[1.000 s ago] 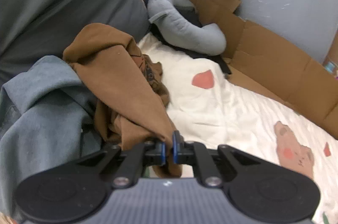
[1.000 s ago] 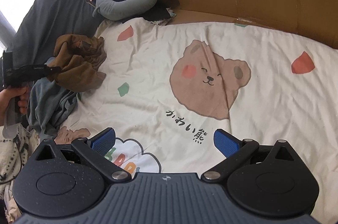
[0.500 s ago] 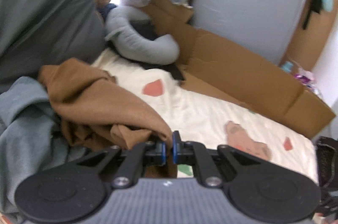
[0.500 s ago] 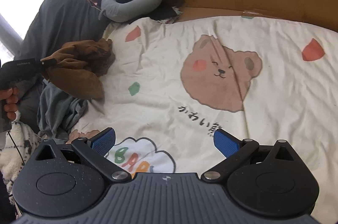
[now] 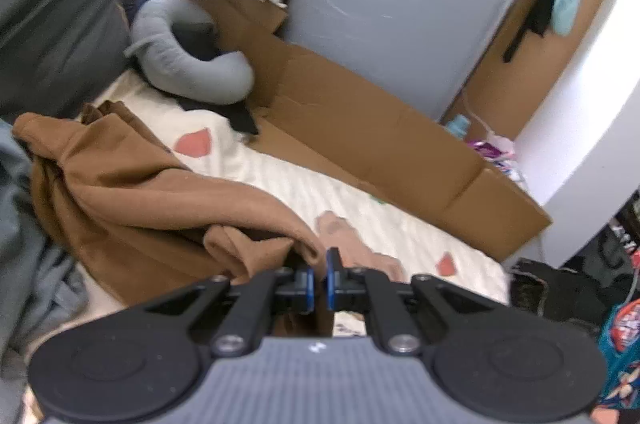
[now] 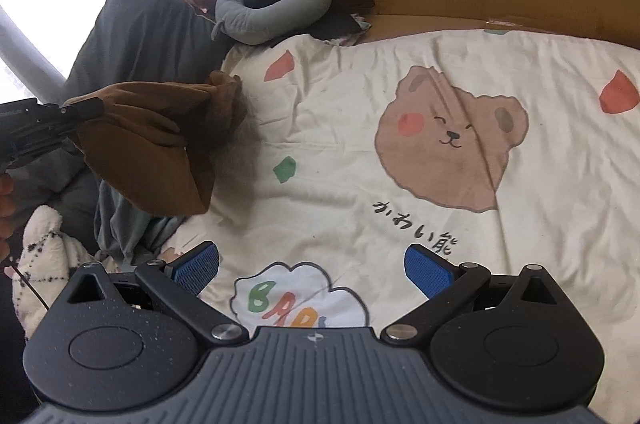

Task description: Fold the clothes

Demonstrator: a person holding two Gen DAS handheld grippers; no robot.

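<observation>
The left gripper [image 5: 319, 274] has its jaws clamped on a fold of the brown garment [image 5: 132, 192], which trails away to their left over the grey clothes [image 5: 24, 256]. Ahead of the jaws lies the bed [image 6: 340, 152] with its bear-print sheet; beyond that, flattened cardboard [image 5: 360, 128]. The right gripper [image 6: 313, 266] hangs over the sheet, its jaws wide with nothing between them.

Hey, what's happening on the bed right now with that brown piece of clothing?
A person is folding clothes with two handheld grippers. The left gripper is shut on an edge of the brown garment, holding it up off the bear-print bedsheet beside a grey-blue heap of clothing. The right gripper is open and empty above the sheet.
</observation>
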